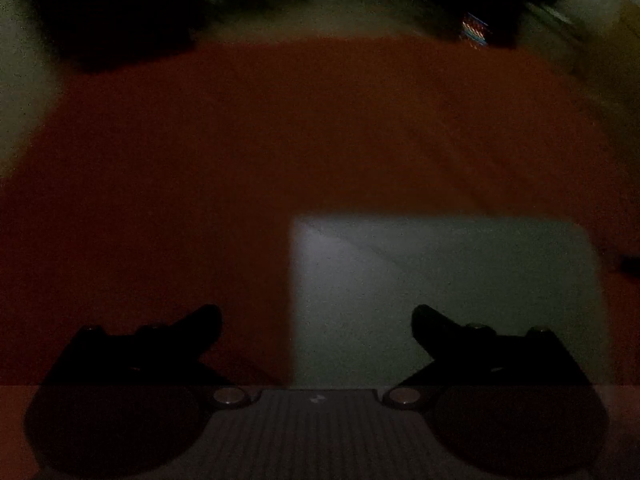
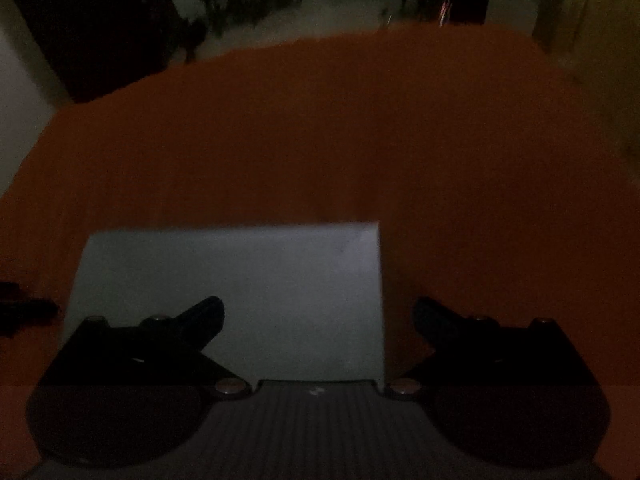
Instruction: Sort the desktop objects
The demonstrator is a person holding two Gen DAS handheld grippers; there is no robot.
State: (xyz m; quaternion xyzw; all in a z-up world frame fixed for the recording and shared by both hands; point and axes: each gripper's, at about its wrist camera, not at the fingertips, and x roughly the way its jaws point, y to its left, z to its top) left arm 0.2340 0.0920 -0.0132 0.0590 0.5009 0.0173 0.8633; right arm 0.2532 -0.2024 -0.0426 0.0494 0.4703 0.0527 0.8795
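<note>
Pale sheet under both spread grippers on the orange desk

Pale sheet [image 1: 440,292] is the one sortable thing we can make out, a flat grey-white rectangle lying on the orange desk [image 1: 200,160]. The light is very low and both views are blurred, so we cannot tell whether it is paper, card or a thin box lid.

Seen from our left wrist, the left gripper [image 1: 317,320] has its two black fingers spread wide, with nothing between them. The sheet's left edge runs up between the fingers, so the right finger lies over the sheet and the left finger over bare orange desk. Whether the fingers touch the sheet we cannot tell. A small dark shape [image 1: 630,264] sits at the sheet's right, too dim to name.

Seen from our right wrist, the right gripper [image 2: 319,314] is likewise spread wide and empty. Here the sheet [image 2: 240,280] lies mostly left of centre: its right edge falls between the fingers, the left finger over the sheet, the right finger over orange desk [image 2: 480,160]. A dark object [image 2: 24,308] rests on the desk just beside the sheet's left edge, unclear in shape.

Beyond the desk's far edge we see only dark furniture shapes and a pale floor [image 2: 320,12].
</note>
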